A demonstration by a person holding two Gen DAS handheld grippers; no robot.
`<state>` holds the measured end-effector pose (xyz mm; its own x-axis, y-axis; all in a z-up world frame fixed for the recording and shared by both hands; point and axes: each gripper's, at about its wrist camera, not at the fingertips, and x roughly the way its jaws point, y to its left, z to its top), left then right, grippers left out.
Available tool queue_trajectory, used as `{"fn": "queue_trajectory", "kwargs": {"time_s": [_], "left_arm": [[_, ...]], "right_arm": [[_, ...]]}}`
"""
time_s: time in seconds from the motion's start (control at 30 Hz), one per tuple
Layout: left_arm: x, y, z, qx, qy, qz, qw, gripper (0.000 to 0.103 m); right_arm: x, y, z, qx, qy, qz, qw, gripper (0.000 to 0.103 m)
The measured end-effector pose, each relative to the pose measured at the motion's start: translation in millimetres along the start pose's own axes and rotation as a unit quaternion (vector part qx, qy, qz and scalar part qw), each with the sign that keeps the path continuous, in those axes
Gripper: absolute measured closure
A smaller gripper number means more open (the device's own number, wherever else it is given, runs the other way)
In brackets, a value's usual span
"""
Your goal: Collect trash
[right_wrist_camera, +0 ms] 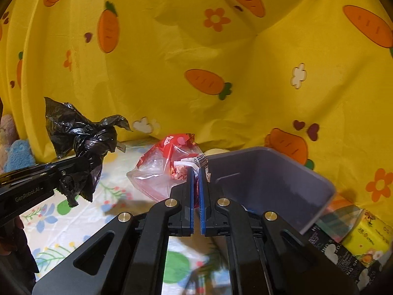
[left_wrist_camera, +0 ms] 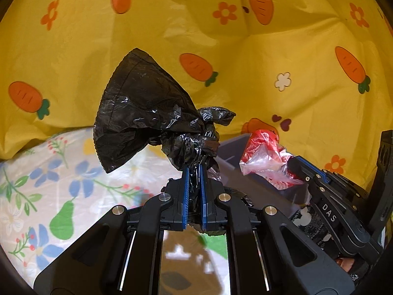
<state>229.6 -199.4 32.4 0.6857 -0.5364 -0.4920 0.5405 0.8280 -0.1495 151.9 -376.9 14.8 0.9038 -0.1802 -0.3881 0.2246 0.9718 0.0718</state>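
My left gripper [left_wrist_camera: 194,169] is shut on a knotted black plastic bag [left_wrist_camera: 147,108], which hangs lifted above the floral cloth; the same black bag [right_wrist_camera: 81,137] shows at the left of the right wrist view, with the left gripper [right_wrist_camera: 81,164] clamped on it. My right gripper [right_wrist_camera: 195,172] is shut on a clear and red plastic bag [right_wrist_camera: 162,169] with wrappers inside, held beside the rim of a grey bin [right_wrist_camera: 270,179]. In the left wrist view the red bag [left_wrist_camera: 265,157] and the right gripper [left_wrist_camera: 292,162] sit over the grey bin [left_wrist_camera: 235,147].
A yellow carrot-print sheet [right_wrist_camera: 196,49] drapes behind everything. The floral cloth [left_wrist_camera: 49,184] covers the surface below. A yellow box [right_wrist_camera: 368,238] and a black printed packet [right_wrist_camera: 331,248] lie right of the bin. Plush toys [right_wrist_camera: 14,147] sit at far left.
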Motion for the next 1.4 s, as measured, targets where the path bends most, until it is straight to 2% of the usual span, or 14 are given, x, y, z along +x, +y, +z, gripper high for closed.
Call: {"fn": "queue_trajectory", "kwargs": {"time_s": [0.13,0.27,0.67,0.73,0.77,0.8,0.83,0.9,0.97,1.0,1.03,1.13,1.27,1.4], "left_arm": [[30.8,-40.2,10.6,0.015,0.002,-0.049,0.9987,0.096],[63.4,-68.6,13.9,0.025,0.022,-0.094,0.9950,0.095],[124.4,-92.0,5.2,0.003,0.066,-0.143,0.9876,0.094],[126.5,-91.9,3.3,0.001,0.065,-0.147,0.9870,0.083],[126.2,-92.1,2.1,0.004,0.060,-0.142,0.9881,0.075],[125.2,-91.5,1.1,0.009,0.053,-0.130,0.9900,0.056],[123.2,-89.7,0.8,0.009,0.047,-0.117,0.9920,0.039],[116.4,-81.7,0.6,0.002,0.030,-0.090,0.9955,0.024],[108.9,-72.7,0.5,-0.003,0.018,-0.060,0.9980,0.015],[104.5,-68.3,0.9,-0.001,0.013,-0.041,0.9991,0.010],[99.6,-64.3,-0.1,0.001,0.006,-0.020,0.9998,0.007],[85.6,-53.1,-5.0,0.014,-0.009,0.034,0.9993,0.006],[70.4,-36.2,-12.1,0.014,-0.014,0.070,0.9973,0.006],[57.1,-20.8,-16.3,0.000,-0.017,0.083,0.9964,0.006]], "right_arm": [[3.2,-38.2,3.3,0.018,-0.008,-0.052,0.998,0.098],[11.8,-67.3,-0.5,0.036,0.000,-0.080,0.996,0.098],[32.9,-93.8,-17.4,0.047,0.026,-0.096,0.994,0.098],[34.8,-93.8,-19.2,0.048,0.028,-0.092,0.994,0.098],[35.9,-94.5,-20.0,0.050,0.030,-0.089,0.994,0.097],[37.1,-95.6,-20.5,0.051,0.032,-0.088,0.994,0.089],[37.1,-96.4,-21.0,0.052,0.032,-0.088,0.994,0.076],[35.8,-97.4,-22.3,0.056,0.028,-0.090,0.994,0.056],[35.2,-96.3,-22.7,0.054,0.027,-0.091,0.994,0.052],[34.2,-95.0,-23.0,0.054,0.026,-0.089,0.994,0.045],[33.1,-93.5,-23.4,0.055,0.025,-0.088,0.994,0.032],[30.9,-83.9,-24.8,0.048,0.021,-0.084,0.995,0.015],[33.6,-69.2,-25.7,0.039,0.033,-0.079,0.996,0.008],[30.2,-56.1,-25.9,0.029,0.031,-0.079,0.996,0.007]]}}
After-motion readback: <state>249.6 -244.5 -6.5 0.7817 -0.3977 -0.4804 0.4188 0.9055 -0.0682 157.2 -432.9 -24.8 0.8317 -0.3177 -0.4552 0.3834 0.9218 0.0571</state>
